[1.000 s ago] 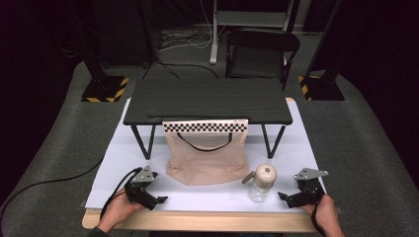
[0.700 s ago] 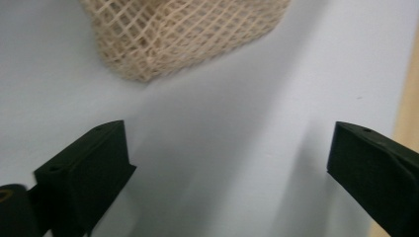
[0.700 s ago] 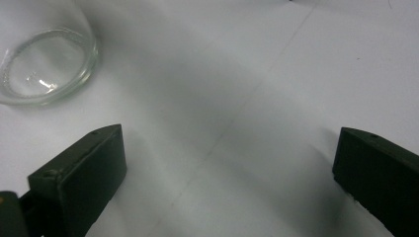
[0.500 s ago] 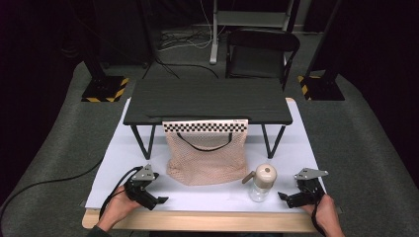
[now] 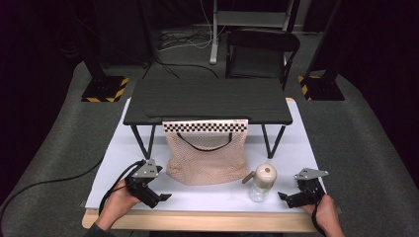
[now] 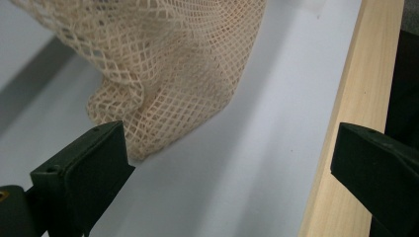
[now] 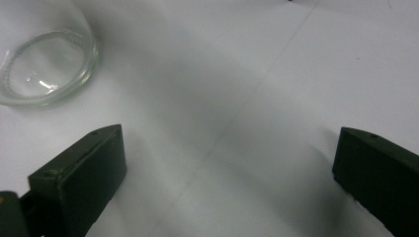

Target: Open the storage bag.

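A beige mesh bag (image 5: 206,158) with a dark handle hangs from the front edge of a small black table (image 5: 207,101), its bottom resting on the white surface; its lower corner (image 6: 163,94) lies just ahead of my left jaws. A clear glass jar (image 5: 261,183) with a wooden lid and a side spoon stands right of the bag; its base (image 7: 44,69) sits at upper left in the right gripper view. My left gripper (image 5: 159,196) rests open near the front edge, left of the bag. My right gripper (image 5: 285,197) rests open just right of the jar. Nothing lies between either pair of jaws.
The white board (image 5: 123,158) lies on a wooden tabletop whose front edge (image 5: 207,221) runs along the bottom. A checkered strip (image 5: 205,126) lines the black table's front. Behind stand a dark chair (image 5: 262,52) and stands with striped bases (image 5: 106,89).
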`<state>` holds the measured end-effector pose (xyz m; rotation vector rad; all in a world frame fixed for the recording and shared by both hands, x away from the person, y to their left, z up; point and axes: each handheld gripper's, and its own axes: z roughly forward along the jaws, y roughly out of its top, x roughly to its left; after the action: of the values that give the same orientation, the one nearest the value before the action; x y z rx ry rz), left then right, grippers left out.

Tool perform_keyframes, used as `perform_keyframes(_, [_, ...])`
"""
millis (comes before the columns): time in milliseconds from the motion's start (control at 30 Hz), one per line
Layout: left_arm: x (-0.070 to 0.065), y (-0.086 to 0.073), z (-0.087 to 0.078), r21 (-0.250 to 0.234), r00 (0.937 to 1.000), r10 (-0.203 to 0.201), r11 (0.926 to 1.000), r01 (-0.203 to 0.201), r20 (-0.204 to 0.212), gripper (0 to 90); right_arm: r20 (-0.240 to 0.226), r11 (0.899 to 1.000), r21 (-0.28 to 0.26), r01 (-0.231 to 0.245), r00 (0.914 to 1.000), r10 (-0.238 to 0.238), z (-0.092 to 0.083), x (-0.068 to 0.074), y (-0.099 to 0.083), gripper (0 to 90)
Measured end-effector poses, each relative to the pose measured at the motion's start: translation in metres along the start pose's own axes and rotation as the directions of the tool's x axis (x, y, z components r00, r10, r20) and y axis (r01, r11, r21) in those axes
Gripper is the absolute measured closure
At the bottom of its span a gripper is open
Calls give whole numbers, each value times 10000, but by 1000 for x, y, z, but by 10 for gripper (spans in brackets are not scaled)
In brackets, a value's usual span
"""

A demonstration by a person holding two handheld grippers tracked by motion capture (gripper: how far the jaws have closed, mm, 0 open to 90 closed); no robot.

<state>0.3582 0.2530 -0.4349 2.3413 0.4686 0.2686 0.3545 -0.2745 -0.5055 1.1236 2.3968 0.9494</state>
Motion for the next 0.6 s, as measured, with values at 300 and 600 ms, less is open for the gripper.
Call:
perform_keyframes(300, [0,22,-1,94,9993,366,9993,-367,87,20,5,10000,-18,-20,10000,20,0,0,0,0])
perform_keyframes(600, [-2,42,-8,-82,9935,1136,9935,-1136,-53,20,0,10000,3,-27,10000,27,0,0,0,0])
